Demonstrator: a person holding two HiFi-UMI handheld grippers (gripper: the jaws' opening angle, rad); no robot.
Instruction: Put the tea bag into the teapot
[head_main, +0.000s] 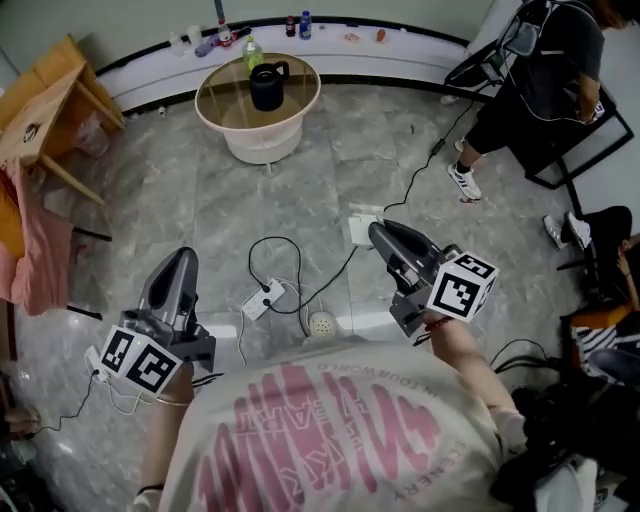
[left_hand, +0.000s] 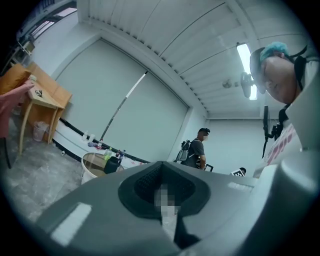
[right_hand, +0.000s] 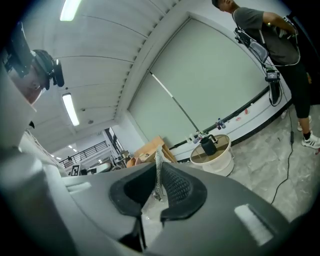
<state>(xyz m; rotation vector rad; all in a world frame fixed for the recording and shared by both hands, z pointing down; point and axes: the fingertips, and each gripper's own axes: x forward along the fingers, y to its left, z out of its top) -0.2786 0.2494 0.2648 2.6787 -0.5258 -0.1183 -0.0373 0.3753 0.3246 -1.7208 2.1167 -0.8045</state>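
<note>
Here, the right gripper (head_main: 383, 232) clamps the tea bag (right_hand: 158, 177), well apart from the teapot (head_main: 268, 85); carrying and dropping it in remain. The left gripper (head_main: 180, 262) is closed and empty.

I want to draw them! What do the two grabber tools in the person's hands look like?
The left gripper and right gripper are grey, smooth and tapered like beaks. Each carries a white cube with black square markers. Their fingers are lined dark and ribbed. The person wears a pale T-shirt with pink print.

two grippers (head_main: 183, 258) (head_main: 380, 232) – one teapot (head_main: 267, 86), one tea bag (right_hand: 158, 177), one round table (head_main: 228, 112)
</note>
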